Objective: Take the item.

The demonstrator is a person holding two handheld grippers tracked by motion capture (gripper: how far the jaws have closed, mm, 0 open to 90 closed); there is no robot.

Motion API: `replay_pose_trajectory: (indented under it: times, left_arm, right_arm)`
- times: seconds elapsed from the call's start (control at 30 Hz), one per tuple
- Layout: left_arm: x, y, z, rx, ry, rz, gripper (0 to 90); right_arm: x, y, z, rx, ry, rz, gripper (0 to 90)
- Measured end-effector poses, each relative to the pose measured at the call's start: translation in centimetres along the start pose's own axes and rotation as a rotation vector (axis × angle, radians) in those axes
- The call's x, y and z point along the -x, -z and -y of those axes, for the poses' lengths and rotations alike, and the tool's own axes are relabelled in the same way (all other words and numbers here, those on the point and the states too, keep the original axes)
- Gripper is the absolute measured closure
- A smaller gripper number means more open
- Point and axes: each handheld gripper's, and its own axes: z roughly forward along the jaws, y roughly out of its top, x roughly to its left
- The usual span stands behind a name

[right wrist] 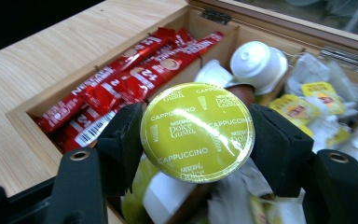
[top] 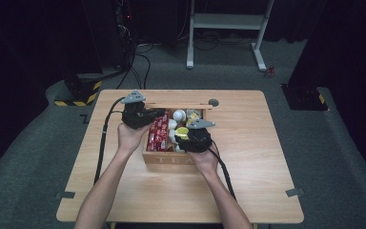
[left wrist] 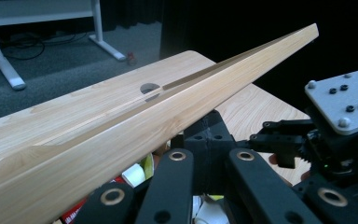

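Observation:
A wooden tea box point(top: 167, 160) stands open mid-table, its lid point(top: 176, 106) raised at the back. My right gripper point(right wrist: 198, 135) is shut on a yellow-green cappuccino capsule point(right wrist: 197, 130), held just above the box's middle compartment point(top: 182, 132). Red coffee sachets point(right wrist: 130, 79) fill the left compartment. A white capsule point(right wrist: 256, 60) and yellow tea bags point(right wrist: 307, 102) lie farther back. My left gripper point(left wrist: 209, 135) sits at the box's back left corner point(top: 157, 114), jaws together, tips against the underside of the lid's edge point(left wrist: 144, 126). I cannot tell if it pinches the lid.
The box rests on a light wooden table point(top: 267, 157) with a round cable hole point(top: 213, 102) behind the lid. Cables trail from both grippers toward the near edge. On the floor beyond stand a white desk frame point(top: 226, 24) and a black-and-yellow striped base point(top: 78, 93).

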Motion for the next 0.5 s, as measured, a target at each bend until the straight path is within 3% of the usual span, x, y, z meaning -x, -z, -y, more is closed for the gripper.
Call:
replay_pose_trajectory:
  times: [0.23,0.5]
  left_arm:
    - [0.0,0.0,0.1,0.001,0.000,0.000,90.0]
    - [0.1,0.0,0.1,-0.001,-0.004,0.000,90.0]
  right_arm:
    - [0.3,0.9,0.2,-0.007,0.025,0.002,37.9]
    - [1.0,2.0,0.4,-0.008,0.017,0.002,38.0]
